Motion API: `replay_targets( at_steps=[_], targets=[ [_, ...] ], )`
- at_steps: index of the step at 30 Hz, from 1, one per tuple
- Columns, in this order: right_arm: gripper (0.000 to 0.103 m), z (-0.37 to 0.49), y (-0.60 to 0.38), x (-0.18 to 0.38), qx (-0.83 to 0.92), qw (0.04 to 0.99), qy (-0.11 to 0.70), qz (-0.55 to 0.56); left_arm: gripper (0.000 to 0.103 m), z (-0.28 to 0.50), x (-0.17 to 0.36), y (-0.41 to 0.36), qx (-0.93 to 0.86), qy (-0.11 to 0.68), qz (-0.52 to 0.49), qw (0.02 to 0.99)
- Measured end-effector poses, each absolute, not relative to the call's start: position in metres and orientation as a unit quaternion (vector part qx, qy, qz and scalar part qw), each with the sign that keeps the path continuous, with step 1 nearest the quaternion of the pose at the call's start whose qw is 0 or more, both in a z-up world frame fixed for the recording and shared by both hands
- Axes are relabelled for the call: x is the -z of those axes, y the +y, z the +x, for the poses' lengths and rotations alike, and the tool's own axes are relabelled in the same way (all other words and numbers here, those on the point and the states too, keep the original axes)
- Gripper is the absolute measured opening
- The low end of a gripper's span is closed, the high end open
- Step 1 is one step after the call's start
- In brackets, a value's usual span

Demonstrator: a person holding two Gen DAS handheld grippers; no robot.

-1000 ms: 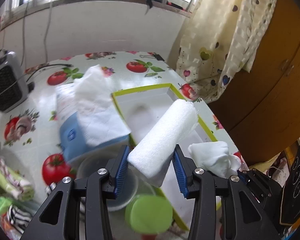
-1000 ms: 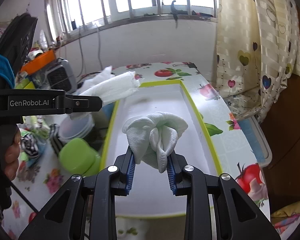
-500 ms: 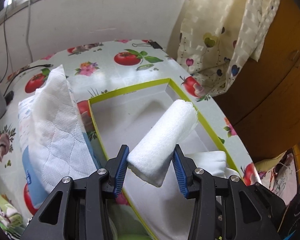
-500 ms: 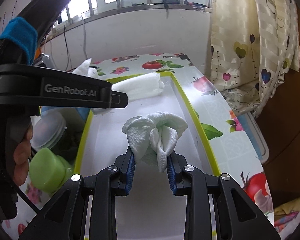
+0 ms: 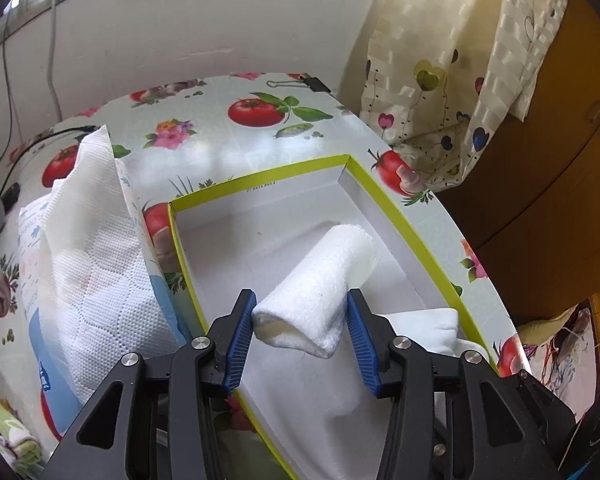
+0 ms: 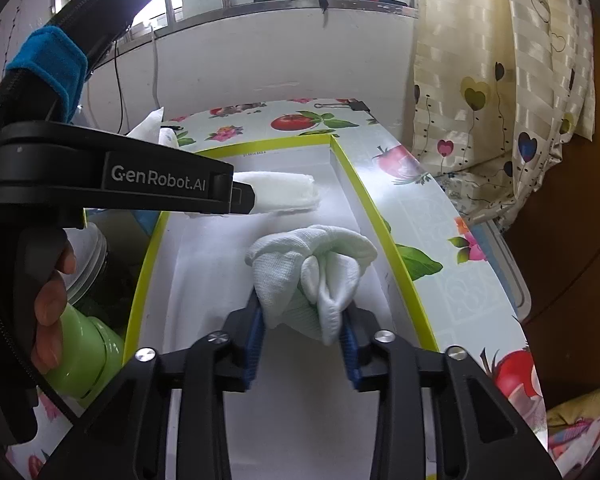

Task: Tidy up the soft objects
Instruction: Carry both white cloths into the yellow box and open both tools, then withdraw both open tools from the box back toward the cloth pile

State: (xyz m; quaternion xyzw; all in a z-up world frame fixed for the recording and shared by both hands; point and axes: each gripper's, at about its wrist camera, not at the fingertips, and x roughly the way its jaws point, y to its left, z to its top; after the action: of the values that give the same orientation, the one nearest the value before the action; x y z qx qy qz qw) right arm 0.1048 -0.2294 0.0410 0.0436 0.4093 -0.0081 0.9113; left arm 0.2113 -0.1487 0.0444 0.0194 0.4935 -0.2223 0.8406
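My left gripper is shut on a rolled white towel and holds it over the far half of the white tray with a yellow-green rim. The roll also shows in the right wrist view, sticking out past the left gripper's body. My right gripper is shut on a bunched white cloth and holds it over the middle of the same tray. That cloth shows at the lower right of the left wrist view.
A tissue pack with a white sheet sticking up stands left of the tray. A green bottle and a lidded container sit by the tray's left rim. A curtain and a wooden cabinet are at the right.
My left gripper has carried the rolled towel forward and down over the tray. My right gripper with the bunched cloth has also moved forward along the tray.
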Motion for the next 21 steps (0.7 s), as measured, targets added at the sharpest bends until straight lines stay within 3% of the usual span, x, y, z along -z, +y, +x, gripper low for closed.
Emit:
replay_targets(
  at_steps=[2,4,9,11,21],
  targets=[
    [0.051,0.104,-0.229,-0.042,0.007,0.912,0.409,0.043,0.046,0.211,-0.044,-0.148,0.223,0.495,0.019,0.839],
    [0.056,0.104,-0.229,-0.042,0.008,0.913,0.406,0.042,0.047,0.211,-0.045,-0.147,0.221,0.496,0.017,0.840],
    [0.060,0.102,-0.227,-0.043,0.011,0.911,0.409,0.043,0.058,0.208,-0.046,-0.144,0.225,0.494,0.013,0.840],
    [0.068,0.101,-0.226,-0.043,0.012,0.912,0.408,0.042,0.060,0.206,-0.048,-0.141,0.226,0.494,0.007,0.840],
    [0.069,0.086,-0.220,-0.052,0.020,0.915,0.400,0.053,0.065,0.185,-0.065,-0.124,0.236,0.482,-0.002,0.844]
  ],
)
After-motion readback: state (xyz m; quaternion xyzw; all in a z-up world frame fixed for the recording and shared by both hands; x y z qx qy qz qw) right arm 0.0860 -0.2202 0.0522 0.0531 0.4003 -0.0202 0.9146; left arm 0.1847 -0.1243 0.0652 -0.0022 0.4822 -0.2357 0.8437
